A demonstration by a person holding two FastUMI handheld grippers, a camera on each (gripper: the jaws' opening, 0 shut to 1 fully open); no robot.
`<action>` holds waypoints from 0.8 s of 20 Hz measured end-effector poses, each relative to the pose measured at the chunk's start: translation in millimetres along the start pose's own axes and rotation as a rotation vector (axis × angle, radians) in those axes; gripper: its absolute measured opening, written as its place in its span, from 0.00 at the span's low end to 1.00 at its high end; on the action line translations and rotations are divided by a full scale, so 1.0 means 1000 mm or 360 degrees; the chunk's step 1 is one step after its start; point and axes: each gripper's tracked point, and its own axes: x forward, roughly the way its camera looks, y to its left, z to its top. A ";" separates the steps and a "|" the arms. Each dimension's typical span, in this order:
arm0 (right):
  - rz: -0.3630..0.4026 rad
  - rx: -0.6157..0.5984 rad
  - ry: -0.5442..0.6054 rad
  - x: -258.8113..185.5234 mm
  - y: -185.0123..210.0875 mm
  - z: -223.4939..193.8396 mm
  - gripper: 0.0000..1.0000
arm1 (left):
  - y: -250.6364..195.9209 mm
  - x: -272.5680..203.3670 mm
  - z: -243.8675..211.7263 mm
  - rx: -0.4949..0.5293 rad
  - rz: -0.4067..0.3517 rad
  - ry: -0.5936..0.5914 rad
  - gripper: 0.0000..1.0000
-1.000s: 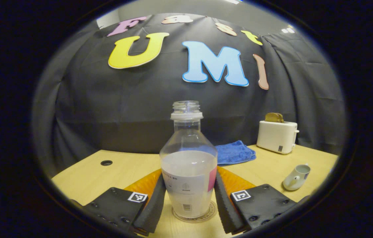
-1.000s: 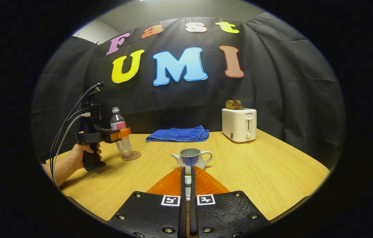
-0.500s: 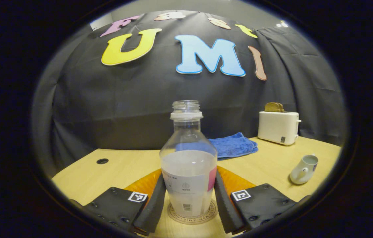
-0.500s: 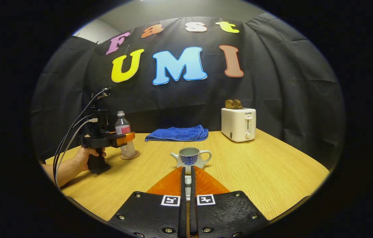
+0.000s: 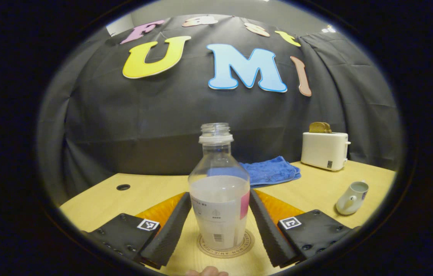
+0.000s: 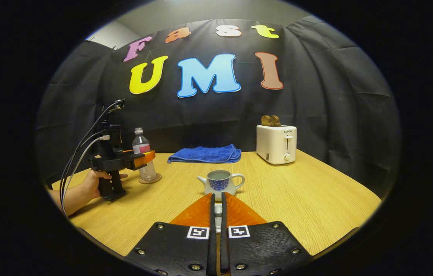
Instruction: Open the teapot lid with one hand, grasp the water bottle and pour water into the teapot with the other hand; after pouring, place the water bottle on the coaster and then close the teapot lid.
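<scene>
1. The water bottle [image 5: 219,191] stands upright on the coaster [image 5: 225,244], uncapped and partly full, at the near left of the worktop [image 6: 297,199]. That is where the task wants it after pouring.
2. The left gripper [image 5: 219,222] is spread around the bottle. Its fingers [image 5: 170,230] stand apart from the bottle's sides with gaps showing, so it no longer bears on it. In the right gripper view it shows held by a hand [image 6: 93,184] beside the bottle.
3. The teapot [image 6: 221,182] sits mid-worktop with its mouth open and no lid on it; the inside looks to hold water, though that is hard to tell.
4. The right gripper [image 6: 218,214] hangs just near of the teapot, its fingers drawn narrow on a small pale thing [image 6: 218,210], by my judgement the teapot lid.
5. Judged from this, the bottle's part looks done; what remains is setting the lid back on the teapot.
6. A blue towel [image 6: 205,154] and a toaster [image 6: 276,144] stand far off, clear of the work.
</scene>
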 end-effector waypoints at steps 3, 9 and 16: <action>0.0000 -0.0011 -0.0015 -0.003 0.001 0.004 0.04 | 0.000 -0.007 0.004 0.0008 0.0012 -0.0010 1.00; 0.0024 0.0000 -0.0044 -0.007 0.007 0.010 0.04 | -0.004 -0.042 -0.001 -0.0006 0.0015 -0.0009 1.00; -0.0050 -0.0057 -0.0149 0.040 -0.009 0.035 0.04 | -0.012 -0.112 0.009 -0.0064 0.0095 -0.0022 1.00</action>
